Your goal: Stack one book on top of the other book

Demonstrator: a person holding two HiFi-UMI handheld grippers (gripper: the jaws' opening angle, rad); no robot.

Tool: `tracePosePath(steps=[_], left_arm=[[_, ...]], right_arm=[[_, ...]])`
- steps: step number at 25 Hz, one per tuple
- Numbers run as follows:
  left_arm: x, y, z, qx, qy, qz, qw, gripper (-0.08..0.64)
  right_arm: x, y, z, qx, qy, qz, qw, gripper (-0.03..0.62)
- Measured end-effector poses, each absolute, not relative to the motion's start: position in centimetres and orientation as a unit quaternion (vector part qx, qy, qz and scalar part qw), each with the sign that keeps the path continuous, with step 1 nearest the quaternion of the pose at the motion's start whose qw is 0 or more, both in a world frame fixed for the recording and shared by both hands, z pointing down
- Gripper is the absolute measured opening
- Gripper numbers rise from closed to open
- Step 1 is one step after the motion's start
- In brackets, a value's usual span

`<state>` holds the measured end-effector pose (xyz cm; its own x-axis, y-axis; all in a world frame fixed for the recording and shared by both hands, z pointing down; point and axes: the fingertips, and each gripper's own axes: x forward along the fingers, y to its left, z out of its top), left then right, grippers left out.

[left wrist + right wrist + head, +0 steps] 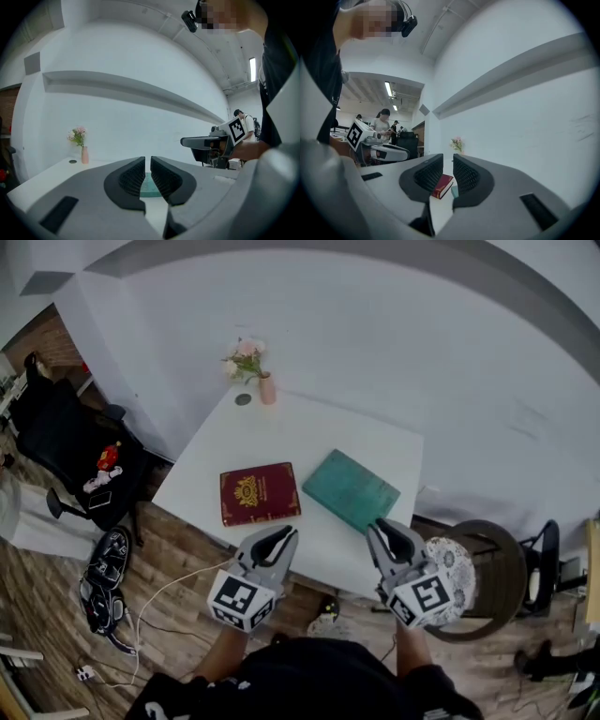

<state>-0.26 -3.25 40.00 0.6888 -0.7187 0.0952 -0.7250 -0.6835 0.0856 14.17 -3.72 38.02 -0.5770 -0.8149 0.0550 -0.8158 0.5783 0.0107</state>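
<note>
While the right hand-held gripper [389,527] hovers narrowly parted, the teal book [352,488] lies just ahead.

White table [309,432], maroon book [259,493] that bore a gold emblem, teal book [352,489], pink vase [267,390] of pale flowers at the far corner, grey left gripper [275,542] and right gripper [391,536], marker cubes patterned black and white.

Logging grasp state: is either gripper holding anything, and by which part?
Nothing is held: the left gripper and right gripper are empty; the red book and green book lie untouched.
</note>
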Motion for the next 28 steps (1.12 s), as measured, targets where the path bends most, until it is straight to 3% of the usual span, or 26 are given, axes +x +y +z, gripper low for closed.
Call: tracePosePath(steps=[10,28], left_arm=[[4.2,-9.0,44.6,0.9,-0.419,0.077,0.092,0.058],[9.2,-14.7,56.0,0.861,-0.432,0.146,0.225,0.174]], right_arm=[[18.8,-12.8,42.8,0.433,-0.897,0.026,0.087,0.088],[22.2,-23.4,54.4,0.375,-0.896,0.097,0.219,0.149]])
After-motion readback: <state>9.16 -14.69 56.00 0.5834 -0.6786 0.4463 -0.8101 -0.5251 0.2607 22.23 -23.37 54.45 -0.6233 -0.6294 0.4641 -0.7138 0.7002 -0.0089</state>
